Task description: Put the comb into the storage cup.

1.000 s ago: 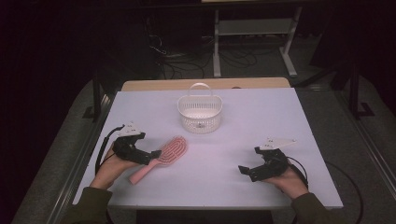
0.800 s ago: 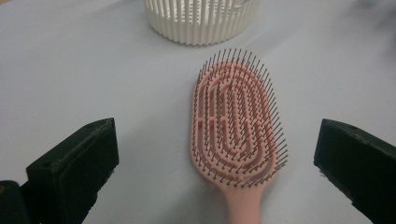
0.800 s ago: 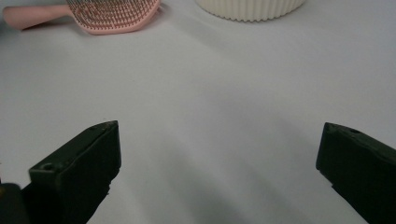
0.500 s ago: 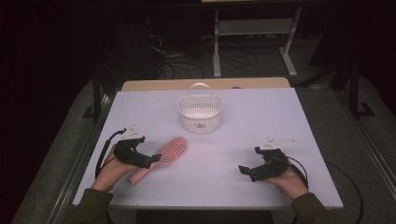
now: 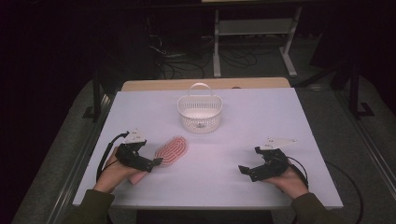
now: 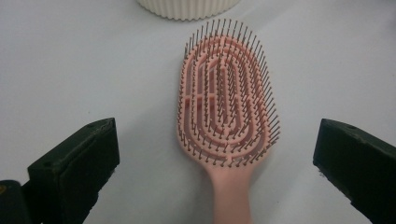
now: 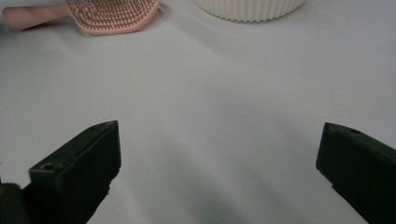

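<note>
A pink oval brush [image 6: 227, 109], its slotted face dense with thin bristles, lies on the smooth white counter [image 5: 261, 121] between the left gripper's [image 5: 156, 162] wide, empty jaws; the right gripper [image 5: 243, 169] gapes empty; a ribbed white basket [image 5: 199, 114] stands beyond.

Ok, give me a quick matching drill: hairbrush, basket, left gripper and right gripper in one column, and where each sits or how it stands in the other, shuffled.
1 pink hairbrush
2 white basket
3 left gripper
4 right gripper

a far middle of the table
b jaws open over bare tabletop
c jaws open either side of the brush handle
d lying bristles up

Pairs: 1-d, 2-a, 3-c, 4-b
</note>
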